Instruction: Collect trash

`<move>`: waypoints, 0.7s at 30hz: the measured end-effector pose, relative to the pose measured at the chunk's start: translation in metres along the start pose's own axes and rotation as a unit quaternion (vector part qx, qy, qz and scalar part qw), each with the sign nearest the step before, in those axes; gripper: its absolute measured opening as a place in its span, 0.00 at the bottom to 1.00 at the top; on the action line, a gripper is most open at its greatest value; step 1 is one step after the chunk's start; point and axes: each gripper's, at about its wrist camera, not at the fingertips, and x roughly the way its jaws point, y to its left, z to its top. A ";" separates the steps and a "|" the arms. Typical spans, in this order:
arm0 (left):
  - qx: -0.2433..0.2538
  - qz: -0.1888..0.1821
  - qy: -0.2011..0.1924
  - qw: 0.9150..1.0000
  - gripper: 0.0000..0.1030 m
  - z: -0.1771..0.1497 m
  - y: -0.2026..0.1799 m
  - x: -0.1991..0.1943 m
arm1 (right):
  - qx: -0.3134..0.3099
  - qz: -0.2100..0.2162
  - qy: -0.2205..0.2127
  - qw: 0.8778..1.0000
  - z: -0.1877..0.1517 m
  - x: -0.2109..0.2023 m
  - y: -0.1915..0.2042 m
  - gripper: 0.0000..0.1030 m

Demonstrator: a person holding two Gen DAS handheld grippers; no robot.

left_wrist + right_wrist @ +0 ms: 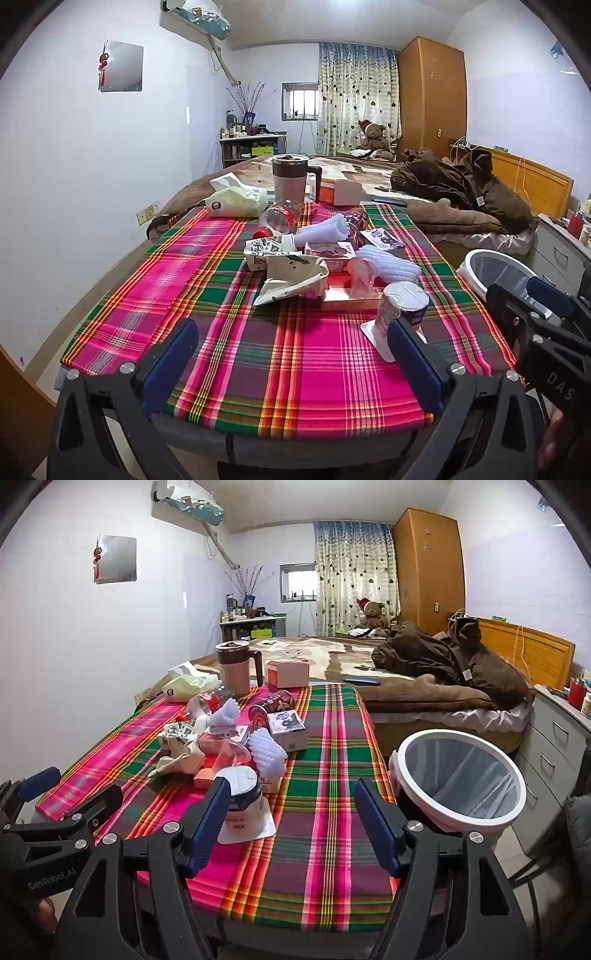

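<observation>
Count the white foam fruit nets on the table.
2. One foam net lies at the pile's near right, beside the clear cup; the other sits farther back near the plastic bottle. The pile may hide more.

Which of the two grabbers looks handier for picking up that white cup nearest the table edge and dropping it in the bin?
Probably the right gripper. It is open and empty, the cup sits just by its left finger, and the white bin stands right beside it. The left gripper, also open, is farther from the bin.

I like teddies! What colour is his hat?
Red, with a white trim. The teddy's hat shows best in the left wrist view.
</observation>
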 end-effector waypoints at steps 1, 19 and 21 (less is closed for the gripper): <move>-0.002 0.000 0.000 1.000 1.00 0.000 0.000 0.000 | 0.004 0.002 -0.002 1.000 0.000 0.000 -0.001 0.69; -0.008 -0.006 0.009 1.000 1.00 -0.001 -0.001 0.003 | 0.007 -0.003 0.002 1.000 0.000 0.001 -0.003 0.69; -0.007 -0.005 0.009 1.000 1.00 -0.001 -0.002 0.003 | 0.007 -0.002 0.002 1.000 0.000 0.001 -0.004 0.69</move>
